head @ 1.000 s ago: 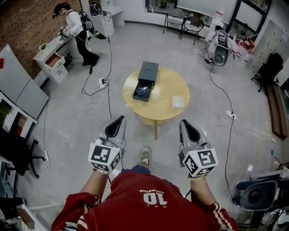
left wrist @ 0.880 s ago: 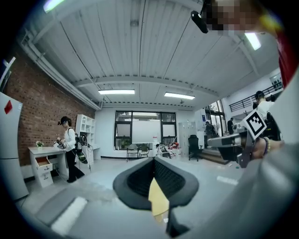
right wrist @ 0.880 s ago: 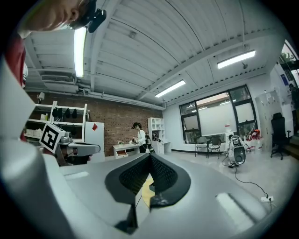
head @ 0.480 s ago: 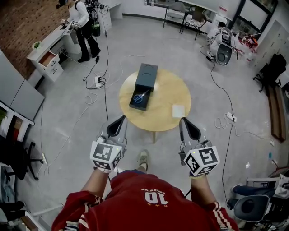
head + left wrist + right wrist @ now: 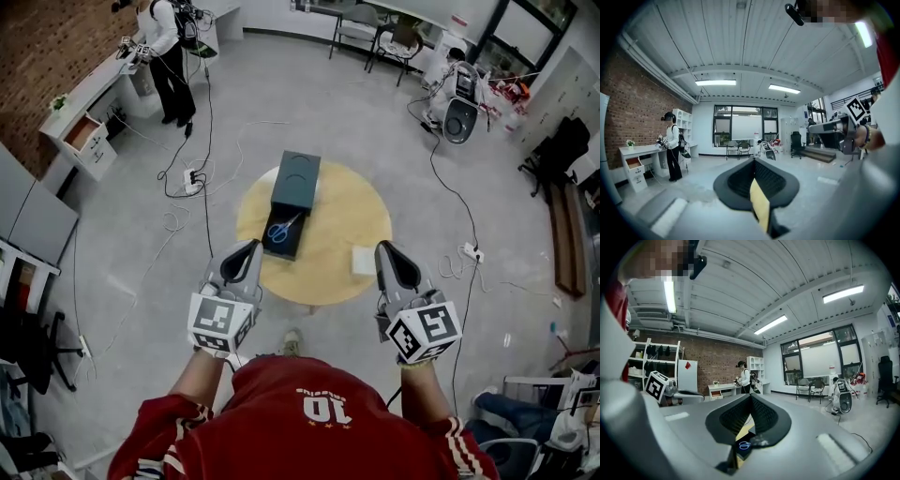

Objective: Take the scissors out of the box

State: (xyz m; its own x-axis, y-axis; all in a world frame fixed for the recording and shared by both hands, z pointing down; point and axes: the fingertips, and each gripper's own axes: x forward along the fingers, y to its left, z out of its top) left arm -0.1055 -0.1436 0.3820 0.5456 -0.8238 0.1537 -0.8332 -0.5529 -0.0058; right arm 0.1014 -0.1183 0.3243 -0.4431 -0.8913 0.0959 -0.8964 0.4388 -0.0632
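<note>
Head view: box (image 5: 298,180) near table (image 5: 352,214) edge

Bright, even light fills the room. Long white fluorescent ceiling strips (image 5: 716,82) glow above and ahead of the left gripper (image 5: 753,161), flaring to glare at their cores. Tall black-framed windows (image 5: 744,125) far ahead of it add pale daylight. Shadows are soft: a faint one hugs the round light-wood table (image 5: 347,216) just ahead of the right gripper (image 5: 384,248). Both gripper views bow strongly towards black corners, and each gripper's own grey body, close to the lens, is blurred. The head view is sharp, with floor lines curving at its rim.
</note>
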